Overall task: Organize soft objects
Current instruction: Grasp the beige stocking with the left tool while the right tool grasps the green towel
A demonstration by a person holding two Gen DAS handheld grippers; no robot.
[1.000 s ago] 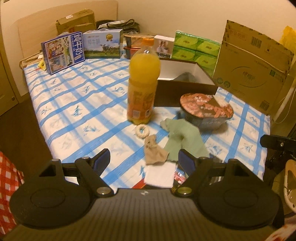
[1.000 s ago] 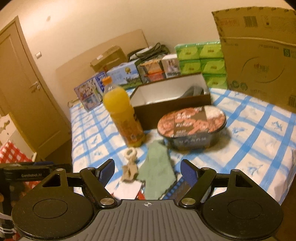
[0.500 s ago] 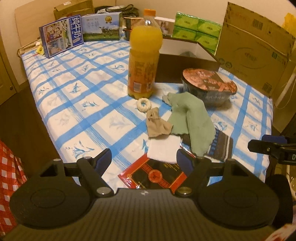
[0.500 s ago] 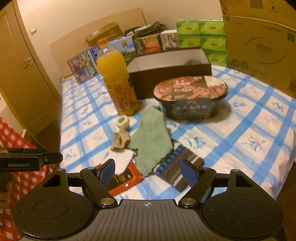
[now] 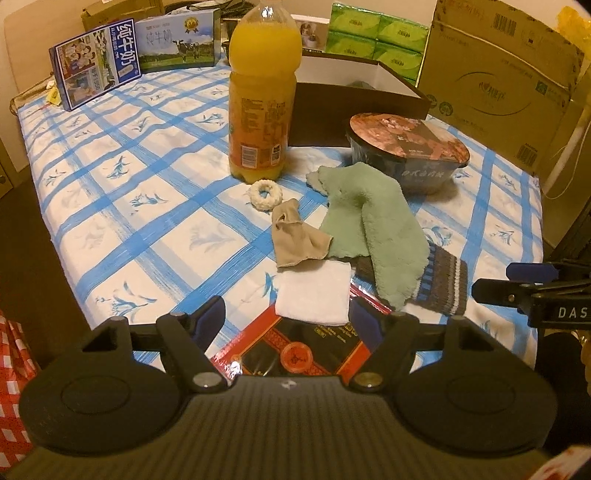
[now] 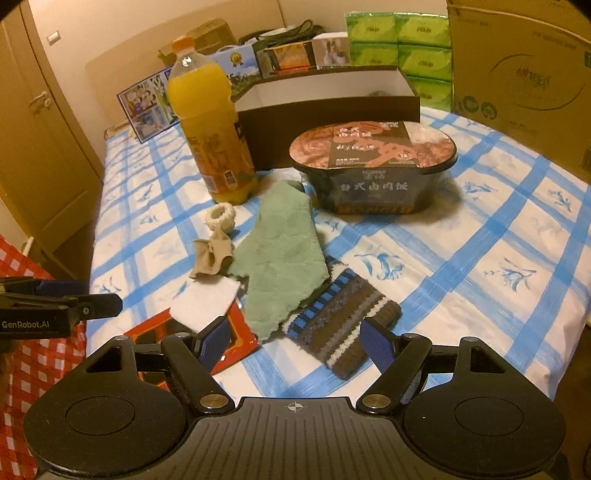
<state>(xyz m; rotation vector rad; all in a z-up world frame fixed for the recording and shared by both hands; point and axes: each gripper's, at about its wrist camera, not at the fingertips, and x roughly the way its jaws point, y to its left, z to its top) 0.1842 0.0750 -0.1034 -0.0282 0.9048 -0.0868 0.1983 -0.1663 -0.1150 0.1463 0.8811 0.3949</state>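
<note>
On the checked tablecloth (image 5: 140, 206), green towel (image 5: 373, 225), beige sock (image 5: 295, 240) and striped sock (image 6: 340, 332) are bunched together. Left gripper (image 5: 288, 317): jaws closing, nothing between. Right gripper (image 6: 293, 341): apart, empty. Bottle cap (image 6: 183, 42) is seen only from the right wrist.

Warm yellowish light fills the room. Plain cream walls (image 6: 147, 22) rise behind the desk, which wears a blue-and-white checked cloth (image 5: 129, 192). A wooden door (image 6: 40, 147) stands to one side; a large cardboard box (image 5: 498, 77) leans opposite
</note>
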